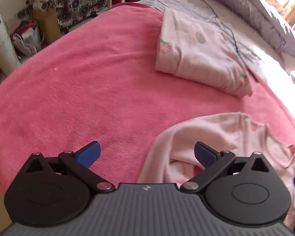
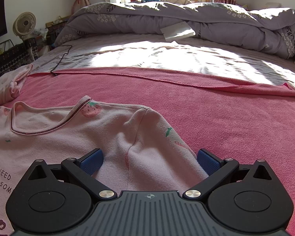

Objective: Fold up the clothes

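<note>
A pale pink strawberry-print shirt (image 2: 72,137) lies spread on the pink blanket (image 2: 226,122), neckline facing away. My right gripper (image 2: 149,160) is open, its blue pads straddling the shirt's shoulder and sleeve seam. In the left wrist view the same shirt (image 1: 216,137) lies bunched at the lower right, and my left gripper (image 1: 146,153) is open over its left edge, one pad above bare blanket (image 1: 88,78). A folded pink strawberry garment (image 1: 200,53) rests farther back on the blanket, also visible at the left edge as the folded garment (image 2: 11,82).
A grey floral duvet (image 2: 186,19) is heaped at the far side of the bed, with a white paper (image 2: 177,31) on it. A black cable (image 2: 61,59) trails across the sheet. A fan (image 2: 25,25) and clutter stand beside the bed (image 1: 29,31).
</note>
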### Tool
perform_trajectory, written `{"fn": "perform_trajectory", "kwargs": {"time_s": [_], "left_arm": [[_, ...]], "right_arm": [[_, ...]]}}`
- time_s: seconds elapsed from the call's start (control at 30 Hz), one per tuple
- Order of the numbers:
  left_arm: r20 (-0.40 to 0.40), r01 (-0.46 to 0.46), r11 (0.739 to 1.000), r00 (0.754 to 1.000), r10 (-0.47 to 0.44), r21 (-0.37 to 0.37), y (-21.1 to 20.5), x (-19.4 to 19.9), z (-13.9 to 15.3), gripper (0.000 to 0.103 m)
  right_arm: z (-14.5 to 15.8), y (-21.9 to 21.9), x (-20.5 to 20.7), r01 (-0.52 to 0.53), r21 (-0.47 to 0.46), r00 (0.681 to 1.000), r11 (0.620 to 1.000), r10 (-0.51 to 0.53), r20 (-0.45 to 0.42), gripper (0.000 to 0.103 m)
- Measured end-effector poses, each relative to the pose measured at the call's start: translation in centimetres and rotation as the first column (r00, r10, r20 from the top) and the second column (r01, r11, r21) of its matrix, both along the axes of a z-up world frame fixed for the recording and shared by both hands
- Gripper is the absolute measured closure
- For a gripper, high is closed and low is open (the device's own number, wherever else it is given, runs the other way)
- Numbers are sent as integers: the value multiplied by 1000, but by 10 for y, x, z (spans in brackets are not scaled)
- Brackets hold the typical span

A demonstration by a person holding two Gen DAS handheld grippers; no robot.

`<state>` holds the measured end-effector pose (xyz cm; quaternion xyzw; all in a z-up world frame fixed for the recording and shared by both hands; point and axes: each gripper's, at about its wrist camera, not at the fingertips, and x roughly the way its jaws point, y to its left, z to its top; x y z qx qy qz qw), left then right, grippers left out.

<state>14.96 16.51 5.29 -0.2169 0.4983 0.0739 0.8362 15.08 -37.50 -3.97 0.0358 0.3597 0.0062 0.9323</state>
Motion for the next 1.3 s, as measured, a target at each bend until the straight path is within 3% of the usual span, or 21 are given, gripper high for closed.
{"fn": "perform_trajectory", "kwargs": {"time_s": [0.1, 0.2, 0.33, 0.43, 0.53, 0.63, 0.83, 0.9, 1.0, 1.2, 1.27, 1.3], "left_arm": [[57, -23, 992, 998, 30, -128, 5, -8, 15, 1], [69, -30, 991, 997, 39, -130, -3, -13, 27, 1], [60, -3, 1000, 998, 5, -26, -23, -18, 32, 1], [91, 49, 992, 994, -60, 118, -51, -25, 37, 1], [115, 112, 958, 982, -147, 265, -83, -30, 39, 1], [133, 178, 901, 960, -248, 397, -117, -34, 38, 1], [135, 312, 873, 913, -385, 376, -160, -34, 22, 1], [135, 350, 851, 893, -430, 391, -175, -36, 13, 1], [113, 421, 798, 852, -511, 431, -199, -39, -2, 0], [22, 523, 665, 777, -629, 534, -243, -36, -53, 0], [39, 516, 660, 771, -636, 545, -245, -36, -68, 0], [70, 505, 675, 771, -633, 538, -243, -37, -70, 0]], "right_arm": [[0, 1, 0, 1, 0, 1000, 1000, -1, 0, 0], [0, 1, -1, 1, 0, 1000, 1000, -1, 0, 0], [0, 1, -1, 1, 0, 1000, 1000, -1, 0, 0], [0, 1, -1, 1, 0, 1000, 1000, -1, 0, 0], [0, 1, -1, 1, 0, 1000, 1000, -1, 0, 0], [0, 1, -1, 0, 0, 1000, 1000, 0, 0, 0], [0, 1, -1, 0, -2, 1000, 1000, 0, 0, 0], [0, 1, -1, 0, -3, 1000, 1000, 0, -1, 0], [0, 1, -1, 0, -4, 1000, 1000, 0, -1, 0], [0, 1, 0, 0, -5, 1000, 1000, 0, -2, 0], [0, 1, 0, 0, -5, 1000, 1000, 0, -2, 0], [0, 1, 0, 0, -6, 1000, 1000, 0, -2, 0]]}}
